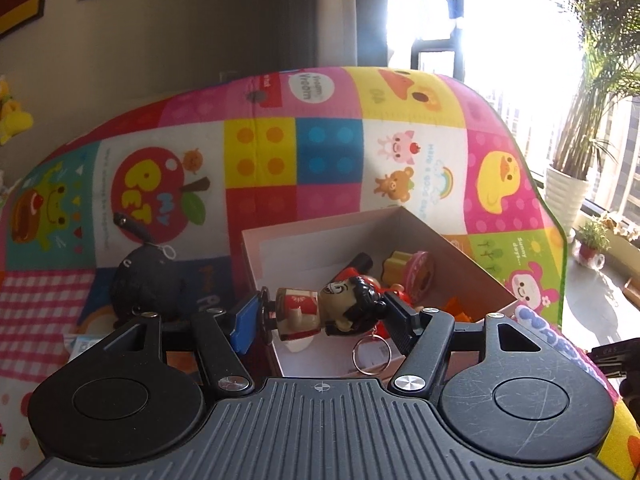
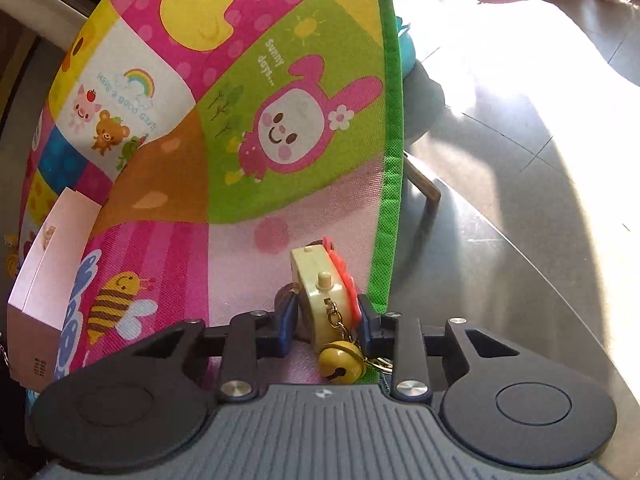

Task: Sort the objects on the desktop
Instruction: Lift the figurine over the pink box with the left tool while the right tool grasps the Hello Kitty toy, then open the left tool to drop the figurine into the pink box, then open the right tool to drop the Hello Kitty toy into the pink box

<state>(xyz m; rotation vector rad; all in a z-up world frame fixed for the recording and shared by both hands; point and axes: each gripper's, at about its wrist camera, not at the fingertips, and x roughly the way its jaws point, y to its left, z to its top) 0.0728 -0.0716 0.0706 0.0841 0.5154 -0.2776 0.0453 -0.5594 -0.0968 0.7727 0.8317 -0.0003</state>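
One doll keychain (image 1: pixel 328 312) clamped in left claw (image 1: pixel 320 318); one camera keychain (image 2: pixel 324 300) in right claw (image 2: pixel 326 320).

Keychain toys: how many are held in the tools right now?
2. A figurine keychain in the left tool above the box; a camera-shaped keychain in the right tool.

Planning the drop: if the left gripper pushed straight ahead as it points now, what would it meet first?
Likely the white box: the left gripper, holding the doll keychain, points into it toward the toys inside. Depth is uncertain.
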